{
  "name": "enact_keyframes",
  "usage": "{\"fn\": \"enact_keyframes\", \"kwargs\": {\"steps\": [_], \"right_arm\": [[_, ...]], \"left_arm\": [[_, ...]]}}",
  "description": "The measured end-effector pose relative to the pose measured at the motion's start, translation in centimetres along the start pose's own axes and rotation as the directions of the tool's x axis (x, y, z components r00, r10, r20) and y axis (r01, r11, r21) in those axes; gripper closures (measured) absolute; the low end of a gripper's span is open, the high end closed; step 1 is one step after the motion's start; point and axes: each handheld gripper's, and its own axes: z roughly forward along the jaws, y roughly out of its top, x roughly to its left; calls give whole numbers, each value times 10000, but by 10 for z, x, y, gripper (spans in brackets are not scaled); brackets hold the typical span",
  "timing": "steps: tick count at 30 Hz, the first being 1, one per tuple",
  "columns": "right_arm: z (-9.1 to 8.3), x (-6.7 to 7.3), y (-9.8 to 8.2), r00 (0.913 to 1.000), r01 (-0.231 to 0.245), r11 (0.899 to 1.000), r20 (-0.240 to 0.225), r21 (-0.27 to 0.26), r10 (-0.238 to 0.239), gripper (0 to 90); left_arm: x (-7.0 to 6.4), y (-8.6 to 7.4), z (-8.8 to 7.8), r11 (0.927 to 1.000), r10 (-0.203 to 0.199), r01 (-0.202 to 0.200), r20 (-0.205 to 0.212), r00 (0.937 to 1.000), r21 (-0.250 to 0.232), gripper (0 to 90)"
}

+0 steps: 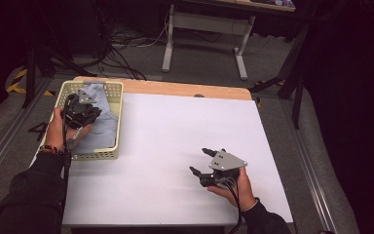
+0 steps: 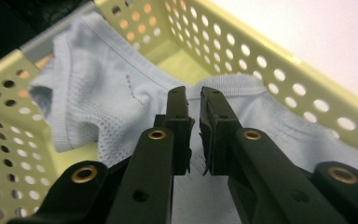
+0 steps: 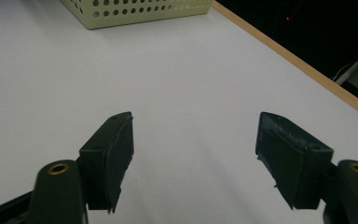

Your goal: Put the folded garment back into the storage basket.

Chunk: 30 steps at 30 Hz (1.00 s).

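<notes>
At the upper left of the high view, the left claw (image 1: 84, 108) hangs over a pale yellow perforated plastic basket (image 1: 118, 121) in which a light blue knitted mesh garment (image 1: 102, 127) lies crumpled. In the left gripper view its jaws stand narrow, a thin slit between them, with no cloth in the slit; the garment (image 2: 102, 93) spreads beyond and beneath the tips, from the upper left of that frame down to the lower right, touching the basket wall (image 2: 261, 60) on the far side. Whether the pads brush the fabric cannot be told.

The work in hand appears to be leaving the garment in the basket and drawing the claw clear. Done well, that likely means parting the jaws a little more so no thread snags, then lifting straight up rather than sideways, since the basket's rim stands close on both sides and a drag could tip it or pull cloth over the edge.

At the lower centre right of the high view, the right claw (image 1: 200, 161) rests low over the white table (image 1: 175, 136), well apart from the basket. Its jaws gape wide and hold nothing (image 3: 196, 154).
</notes>
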Motion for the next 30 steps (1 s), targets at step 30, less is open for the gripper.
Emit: {"fn": "enact_keyframes", "kwargs": {"steps": [30], "right_arm": [[-14,-1,-13,9944,-618,9974,832,-360,646,246]], "left_arm": [[-40,-5,-29,9760,520,-512,-15,9986,-2116,551]]}}
